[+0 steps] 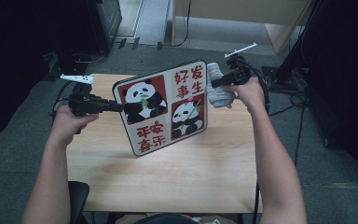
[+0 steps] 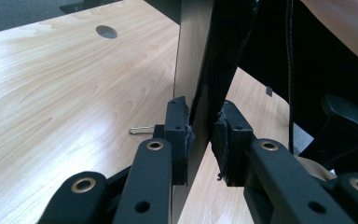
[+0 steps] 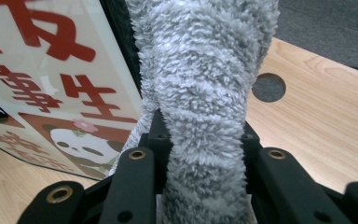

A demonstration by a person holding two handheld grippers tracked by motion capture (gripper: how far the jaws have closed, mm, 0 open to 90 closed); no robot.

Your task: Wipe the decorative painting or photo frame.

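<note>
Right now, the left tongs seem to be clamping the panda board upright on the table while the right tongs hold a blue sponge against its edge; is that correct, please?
Not quite: the right tongs hold a fluffy grey cloth, not a blue sponge, as the right gripper view shows. The rest stands: the left tongs clamp the panda board upright on the table.

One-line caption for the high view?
Left gripper holds the panda board upright; right gripper presses a grey cloth to its edge.
</note>
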